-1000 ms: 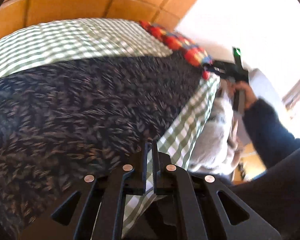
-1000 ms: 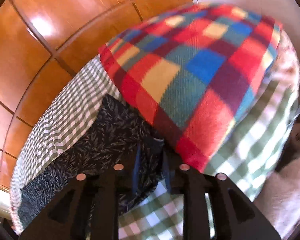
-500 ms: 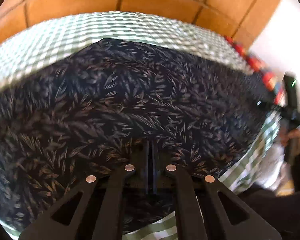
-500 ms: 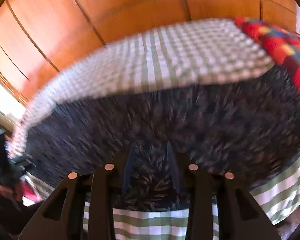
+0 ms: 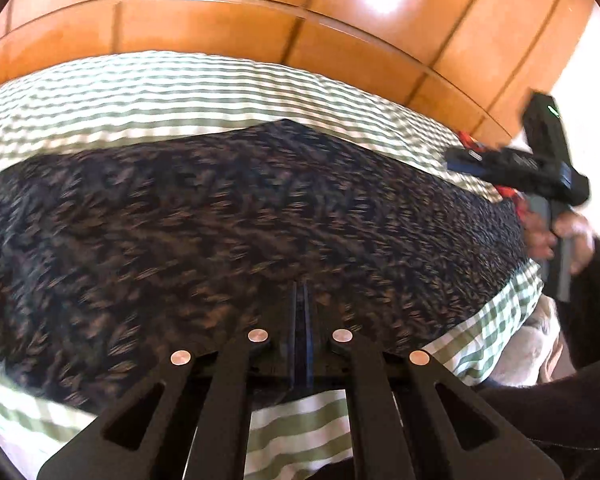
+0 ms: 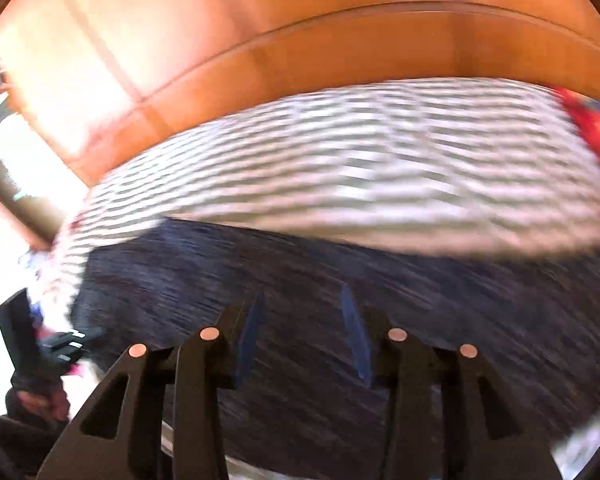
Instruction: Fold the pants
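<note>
The pants [image 5: 236,232] — dark fabric with a small leaf print — lie spread flat on the green-and-white checked bedcover [image 5: 220,92], directly ahead of and beneath both claws. The left gripper [image 5: 300,300] is clenched, its two fingers pressed together with only a thin slit between them; whether any cloth is caught there cannot be told. Its tips sit over the near edge of the pants, with a strip of checked cover showing just below. The right gripper [image 6: 302,316] is released, blue pads [image 6: 250,332] well apart, hovering over the dark fabric — this view is heavily blurred. Beyond the bed stands a wooden panelled wall [image 5: 260,12].
</note>
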### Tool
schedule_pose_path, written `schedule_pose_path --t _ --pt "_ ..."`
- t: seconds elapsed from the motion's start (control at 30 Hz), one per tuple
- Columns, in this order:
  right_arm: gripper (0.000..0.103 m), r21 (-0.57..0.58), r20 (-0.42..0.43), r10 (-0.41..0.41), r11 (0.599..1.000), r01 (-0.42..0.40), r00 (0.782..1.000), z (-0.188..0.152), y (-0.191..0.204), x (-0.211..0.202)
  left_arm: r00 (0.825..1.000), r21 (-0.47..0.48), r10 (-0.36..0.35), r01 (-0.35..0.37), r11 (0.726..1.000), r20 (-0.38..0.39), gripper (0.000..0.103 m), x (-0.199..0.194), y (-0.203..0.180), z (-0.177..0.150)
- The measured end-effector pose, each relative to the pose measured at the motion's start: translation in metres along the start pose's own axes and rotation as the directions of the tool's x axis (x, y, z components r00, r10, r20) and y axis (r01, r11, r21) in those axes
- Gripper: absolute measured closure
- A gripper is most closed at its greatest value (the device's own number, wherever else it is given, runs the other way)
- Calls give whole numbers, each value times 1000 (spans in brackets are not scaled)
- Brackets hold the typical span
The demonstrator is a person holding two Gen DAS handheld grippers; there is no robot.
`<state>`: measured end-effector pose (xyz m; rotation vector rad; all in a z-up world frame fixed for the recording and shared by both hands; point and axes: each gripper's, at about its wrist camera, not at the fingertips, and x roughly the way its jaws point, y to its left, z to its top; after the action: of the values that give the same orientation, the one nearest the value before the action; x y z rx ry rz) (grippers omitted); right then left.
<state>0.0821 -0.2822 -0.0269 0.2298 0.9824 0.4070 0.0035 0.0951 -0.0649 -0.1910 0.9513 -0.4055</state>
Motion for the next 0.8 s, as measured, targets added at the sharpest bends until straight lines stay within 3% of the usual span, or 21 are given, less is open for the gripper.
schedule_pose_path --t 0.13,0.3,0.37,0.4,0.43,0.47,0.5,0.53,0.67,0.73,0.8 --pt "47 -92 -85 94 991 -102 992 37 54 71 1000 -54 19 -19 998 11 102 -15 25 -9" --pt "48 -151 -216 138 974 -172 967 71 106 154 1000 -103 10 -9 995 12 102 -21 44 -16" --pt "47 -173 -287 146 964 -201 947 74 119 181 1000 -115 -3 5 993 14 102 -20 46 -18" --pt "48 -179 -353 163 955 -237 921 72 126 197 1000 -119 -7 9 993 15 102 -20 47 -19" --pt "53 -204 -382 148 949 -239 912 68 131 208 1000 -121 -9 11 993 15 102 -19 48 -19" --pt "61 -253 -391 104 943 -216 914 64 138 214 1000 -124 -13 15 992 14 102 -17 49 -17" --pt "80 -319 -383 41 932 -173 923 58 144 217 1000 -125 -13 14 992 7 102 -15 51 -16" --pt "87 -342 -372 21 926 -158 928 56 147 214 1000 -125 -11 10 992 -9 102 -11 53 -15" --pt "98 -405 -229 -56 913 -43 972 73 152 199 999 -129 -2 -3 992 -32 102 -1 56 -13" --pt "97 -387 -255 -90 922 -17 963 67 147 216 1000 -150 -11 8 989 -19 102 -6 59 -14" --pt "97 -423 -224 -107 906 2 969 54 151 221 999 -194 -47 47 980 7 102 -19 66 -15"
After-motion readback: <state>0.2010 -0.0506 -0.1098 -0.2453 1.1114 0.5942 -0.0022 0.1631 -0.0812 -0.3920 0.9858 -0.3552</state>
